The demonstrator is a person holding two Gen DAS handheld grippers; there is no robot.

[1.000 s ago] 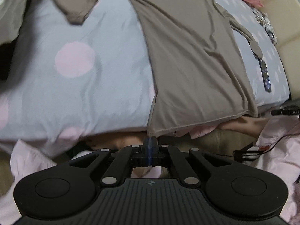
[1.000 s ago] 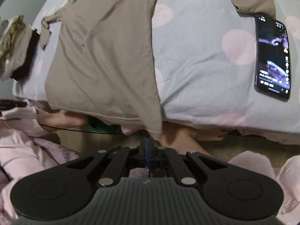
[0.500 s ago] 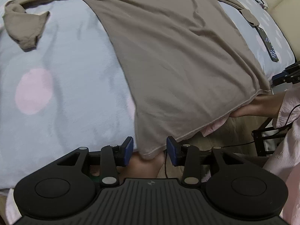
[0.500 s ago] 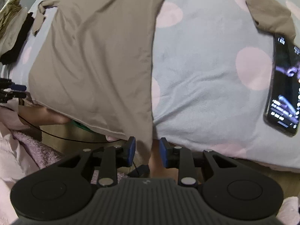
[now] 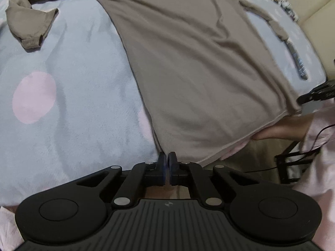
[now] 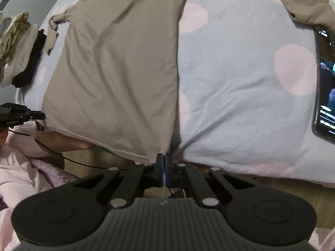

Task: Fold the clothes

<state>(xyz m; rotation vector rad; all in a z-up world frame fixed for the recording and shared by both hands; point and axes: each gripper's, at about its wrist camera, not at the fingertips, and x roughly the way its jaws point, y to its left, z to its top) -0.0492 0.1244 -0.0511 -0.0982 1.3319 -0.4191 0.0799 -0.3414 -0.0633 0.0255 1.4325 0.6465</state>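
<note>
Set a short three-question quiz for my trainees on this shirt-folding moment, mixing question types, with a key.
1. True or false: the left gripper is open and clear of the taupe long-sleeved shirt.
2. Multiple choice: in the right wrist view, where is the smartphone? A) under the shirt's hem B) on the polka-dot blanket at the right edge, screen lit C) between the fingers
3. Fill in: the right gripper pinches the shirt at a bottom ____.

Key: 1 false, its fingers are shut on a hem corner; 2 B; 3 corner.
</note>
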